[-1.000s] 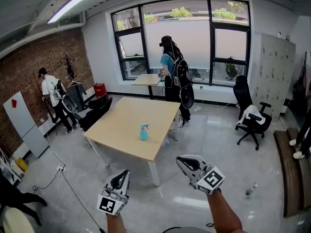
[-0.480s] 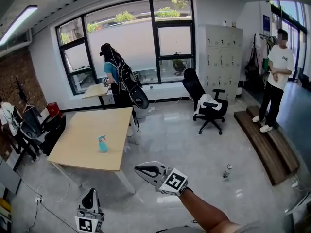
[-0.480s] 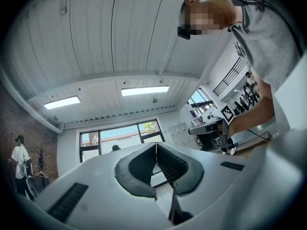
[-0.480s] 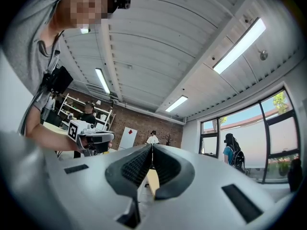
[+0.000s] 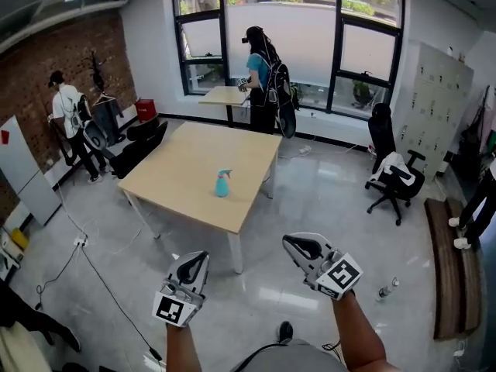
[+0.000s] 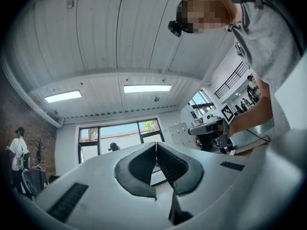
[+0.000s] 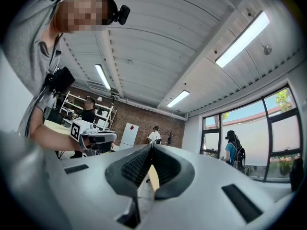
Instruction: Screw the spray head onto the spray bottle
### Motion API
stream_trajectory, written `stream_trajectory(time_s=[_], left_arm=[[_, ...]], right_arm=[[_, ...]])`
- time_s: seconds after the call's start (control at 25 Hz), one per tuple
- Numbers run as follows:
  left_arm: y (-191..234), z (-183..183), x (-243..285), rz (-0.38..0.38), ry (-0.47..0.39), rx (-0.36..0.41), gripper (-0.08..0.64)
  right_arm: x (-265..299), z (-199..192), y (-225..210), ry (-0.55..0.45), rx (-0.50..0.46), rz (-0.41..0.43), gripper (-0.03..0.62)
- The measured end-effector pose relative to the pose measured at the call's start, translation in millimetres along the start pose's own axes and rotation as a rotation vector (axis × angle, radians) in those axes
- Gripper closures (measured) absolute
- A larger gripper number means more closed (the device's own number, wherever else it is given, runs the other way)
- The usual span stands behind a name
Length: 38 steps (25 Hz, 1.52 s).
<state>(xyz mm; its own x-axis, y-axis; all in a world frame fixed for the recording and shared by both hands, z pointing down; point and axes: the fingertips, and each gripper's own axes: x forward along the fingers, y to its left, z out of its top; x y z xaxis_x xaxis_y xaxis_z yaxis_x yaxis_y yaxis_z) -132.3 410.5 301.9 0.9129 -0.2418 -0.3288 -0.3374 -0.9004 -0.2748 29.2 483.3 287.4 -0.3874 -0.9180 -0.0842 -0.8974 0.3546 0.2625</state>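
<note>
We see a pale wooden table (image 5: 174,178) on white legs standing on the glossy grey floor (image 5: 318,208). On it a blue spray bottle (image 5: 222,184) stands upright, toward its near right side.

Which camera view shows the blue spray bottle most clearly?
The head view: the spray bottle stands upright on the wooden table, with nothing blocking it. Neither gripper view shows it at all.

spray bottle (image 5: 222,184) upright on table (image 5: 182,178) | left tool (image 5: 201,257), right tool (image 5: 289,242): far off
</note>
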Motion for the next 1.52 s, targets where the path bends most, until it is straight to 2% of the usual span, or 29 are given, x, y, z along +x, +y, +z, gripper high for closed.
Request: stream_trajectory(time_s=[0.32,0.64,0.92,1.12,1.24,1.52], left_arm=[[46,-46,39,0.05,0.056,-0.003,0.555],[104,-104,133,0.111,0.146,0.038,0.555],[147,-154,202,0.17,0.185,0.044,0.555],[166,-179,236,0.188,0.233,0.031,0.555],[183,-194,254,0.196,0.252,0.023,0.555],[264,-259,281,0.157,0.256,-0.027,0.555]], right_arm=[[67,-43,-57,-0.022,0.049,0.07,0.584],[153,-87,-155,-0.071,0.101,0.175,0.584],[208,-122,-228,-0.071,0.146,0.271,0.584],[236,-138,-271,-0.132,0.181,0.293,0.584],[256,-154,-291,-0.127,0.205,0.303,0.584],[340,-192,-318,-0.079,0.2,0.293,0.584]])
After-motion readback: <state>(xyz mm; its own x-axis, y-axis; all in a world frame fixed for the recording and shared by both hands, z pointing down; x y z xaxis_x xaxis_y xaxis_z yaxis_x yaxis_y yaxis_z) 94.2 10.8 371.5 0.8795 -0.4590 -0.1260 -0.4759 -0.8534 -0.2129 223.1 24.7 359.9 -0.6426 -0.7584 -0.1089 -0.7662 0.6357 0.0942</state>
